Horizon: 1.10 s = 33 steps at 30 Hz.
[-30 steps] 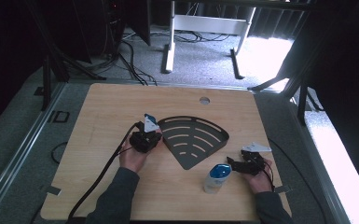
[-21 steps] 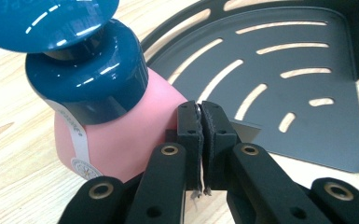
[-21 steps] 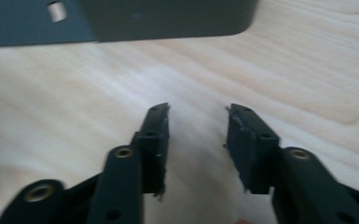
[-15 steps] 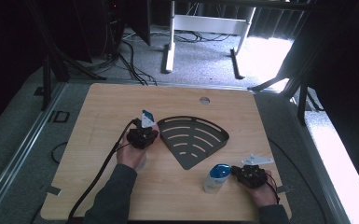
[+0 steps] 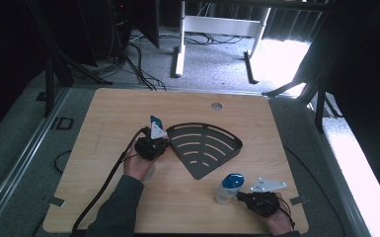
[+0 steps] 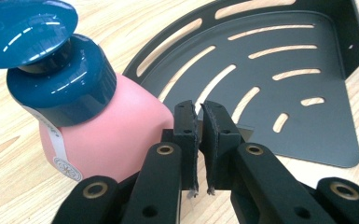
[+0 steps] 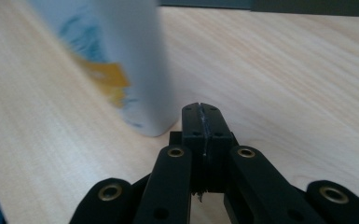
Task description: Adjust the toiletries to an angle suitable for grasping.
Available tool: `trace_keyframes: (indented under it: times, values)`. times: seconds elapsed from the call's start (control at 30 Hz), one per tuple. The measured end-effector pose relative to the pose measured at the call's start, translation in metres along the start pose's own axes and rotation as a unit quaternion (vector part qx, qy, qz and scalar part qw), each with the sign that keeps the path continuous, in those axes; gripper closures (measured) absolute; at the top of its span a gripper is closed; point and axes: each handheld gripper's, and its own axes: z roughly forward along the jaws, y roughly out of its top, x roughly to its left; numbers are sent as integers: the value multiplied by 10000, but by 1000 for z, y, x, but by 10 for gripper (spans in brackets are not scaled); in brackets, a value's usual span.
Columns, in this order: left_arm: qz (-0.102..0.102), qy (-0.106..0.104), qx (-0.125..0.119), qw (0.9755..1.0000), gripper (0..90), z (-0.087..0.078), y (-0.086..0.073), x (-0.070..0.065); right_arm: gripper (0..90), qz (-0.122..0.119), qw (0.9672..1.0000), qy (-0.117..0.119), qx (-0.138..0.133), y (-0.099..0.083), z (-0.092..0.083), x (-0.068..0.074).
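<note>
A black slotted corner shelf [image 5: 212, 159] lies flat mid-table. My left gripper [image 5: 162, 144] rests at its left edge; in the left gripper view its jaws [image 6: 199, 109] point at the shelf [image 6: 284, 116], shut to a thin slit with nothing between them. A pink bottle with a teal flip cap [image 6: 98, 135] stands right beside those jaws, untouched by the pads. Near the front right, a white bottle with a blue cap [image 5: 227, 190] stands alone. My right gripper [image 5: 243, 196] sits just right of it; its jaws [image 7: 200, 109] have just been closing on nothing and are shut, with the bottle [image 7: 121, 70] off to the left.
The wooden table [image 5: 108, 118] has a round hole [image 5: 216, 105] near its far edge. A black cable [image 5: 103, 182] trails from the left gripper to the front edge. Beyond the table are floor cables and white desk legs [image 5: 180, 49].
The right gripper has drawn back from the white bottle toward the table's front right corner, and the bottle stands free. The left hand has stayed put.
</note>
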Motion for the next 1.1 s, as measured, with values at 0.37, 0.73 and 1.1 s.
trace_keyframes:
  times: [0.37, 0.73, 1.1]
  values:
    - [175, -225, 52, 9996, 827, -1, -4, -11, 900, -71, 9999, 158, 4, 2, 2, 9]
    - [302, -373, 14, 9988, 824, -10, -7, -19, 900, -303, 9988, 388, 52, 10, 15, 28]
    - [304, -510, -53, 9982, 818, -17, -6, -21, 899, -396, 9973, 595, 140, 14, 27, 39]
